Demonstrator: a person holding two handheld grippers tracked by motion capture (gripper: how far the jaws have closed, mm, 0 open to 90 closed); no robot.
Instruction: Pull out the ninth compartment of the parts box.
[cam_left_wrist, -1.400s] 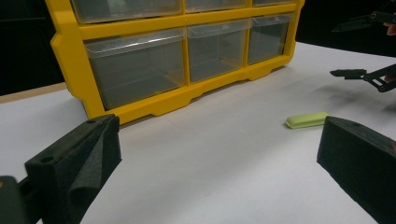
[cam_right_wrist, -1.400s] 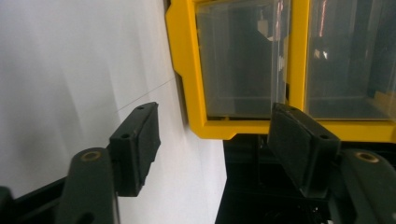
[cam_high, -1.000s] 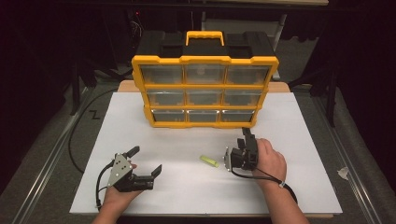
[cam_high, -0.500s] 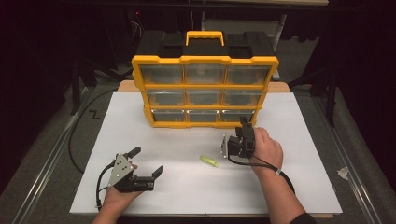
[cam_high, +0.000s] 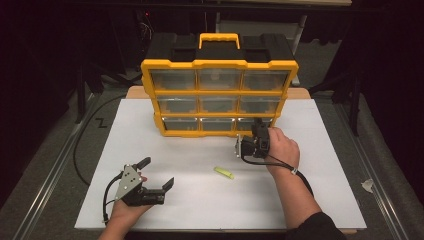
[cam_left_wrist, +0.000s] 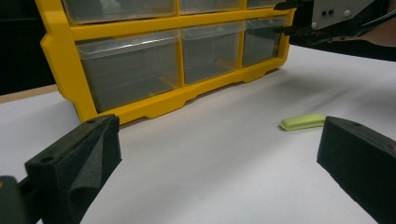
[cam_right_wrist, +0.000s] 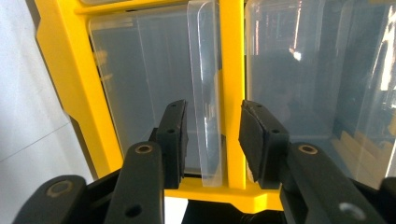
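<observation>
1. Two grippers in the high view. Left gripper (cam_high: 156, 173) rests on the white table sheet (cam_high: 190, 200) at front left, same spot as in both earlier frames, no motion. Jaws spread wide, nothing between them.
2. Left gripper view confirms: its two black pads (cam_left_wrist: 77, 163) stand far apart over bare sheet, pointed at the cabinet's lower left drawers.
3. Green piece (cam_high: 224, 172) lies flat on the sheet, centre front, between the two grippers and touching neither. Position unchanged across the earlier frames. In the left gripper view it sits just beside the far pad, still clear of it.
4. Yellow drawer cabinet (cam_high: 219, 64) stands upright at the back of the sheet, three rows of three clear drawers, black top, yellow handle. It has not moved.
5. Right gripper (cam_high: 258, 124) is the change: a second ago it was well in front of the cabinet near the green piece, half a second ago closer, now it is up against the bottom row at the right-hand drawer (cam_high: 252, 123).
6. Right gripper view: jaws partly open, straddling the clear pull tab (cam_right_wrist: 208, 98) of that drawer. Tab sits in the gap, nearer one pad; the pads look not yet closed on it. Yellow divider (cam_right_wrist: 232, 88) right behind the tab.
</observation>
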